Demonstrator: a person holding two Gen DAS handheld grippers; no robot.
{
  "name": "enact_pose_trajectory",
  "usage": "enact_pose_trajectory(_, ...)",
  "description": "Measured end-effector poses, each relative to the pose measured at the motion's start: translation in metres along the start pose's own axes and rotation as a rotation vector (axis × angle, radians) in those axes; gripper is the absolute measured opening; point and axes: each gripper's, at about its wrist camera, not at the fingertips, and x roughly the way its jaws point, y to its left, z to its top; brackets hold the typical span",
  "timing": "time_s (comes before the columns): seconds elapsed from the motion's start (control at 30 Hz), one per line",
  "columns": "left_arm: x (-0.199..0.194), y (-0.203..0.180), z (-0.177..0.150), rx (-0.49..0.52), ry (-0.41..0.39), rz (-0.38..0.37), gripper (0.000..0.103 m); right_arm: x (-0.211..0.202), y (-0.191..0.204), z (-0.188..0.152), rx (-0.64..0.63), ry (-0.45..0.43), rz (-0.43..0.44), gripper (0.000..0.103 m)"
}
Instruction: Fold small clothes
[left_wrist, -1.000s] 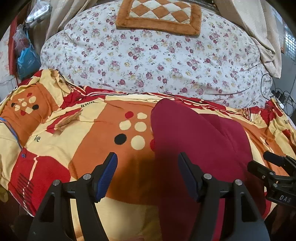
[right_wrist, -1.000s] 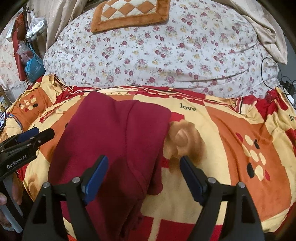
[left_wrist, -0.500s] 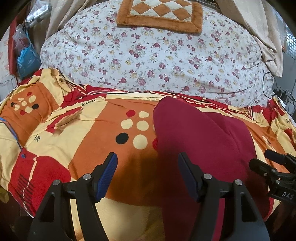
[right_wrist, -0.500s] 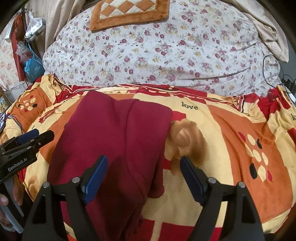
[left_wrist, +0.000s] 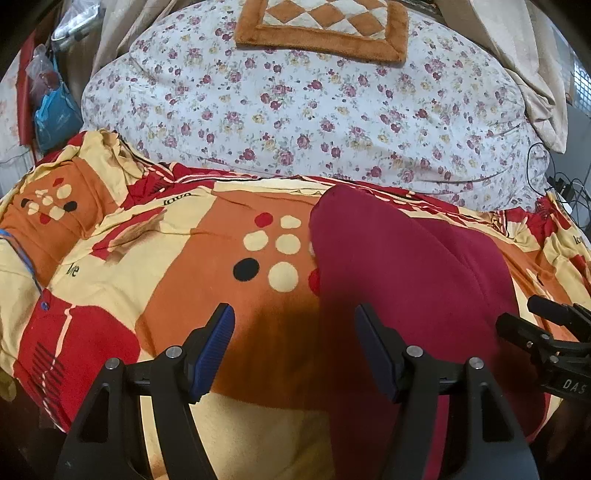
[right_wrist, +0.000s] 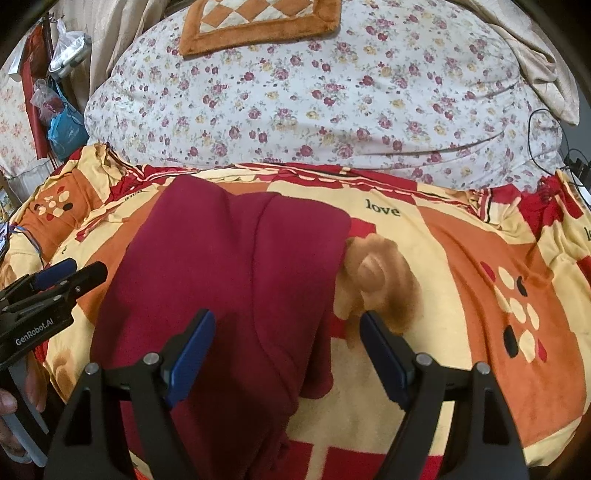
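A dark red garment (left_wrist: 413, 280) lies partly folded lengthwise on the patterned bedspread (left_wrist: 155, 266), with one layer lapped over the other. In the right wrist view the garment (right_wrist: 229, 280) runs from the middle down to the bottom edge. My left gripper (left_wrist: 294, 349) is open and empty, hovering over the garment's left edge. My right gripper (right_wrist: 287, 353) is open and empty, above the garment's right edge. Each gripper shows at the side of the other's view: the right one (left_wrist: 546, 332), the left one (right_wrist: 55, 280).
A large floral quilt bundle (left_wrist: 314, 103) lies behind the garment, with an orange checked mat (left_wrist: 325, 26) on top. Blue bags (left_wrist: 55, 114) hang at the far left. Cables (left_wrist: 561, 184) lie at the far right. The bedspread's front edge is just below the grippers.
Both grippers have stayed open and almost still. The views shifted very slightly. The garment has not moved.
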Motion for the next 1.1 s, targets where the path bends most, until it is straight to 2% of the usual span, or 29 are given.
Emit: enact_pose_trajectory(1.1,-0.0015,-0.0048,-0.0008,0.027,-0.013,0.009,0.059,0.001,-0.0007,-0.0008,0.01,0.0,-0.001,0.084)
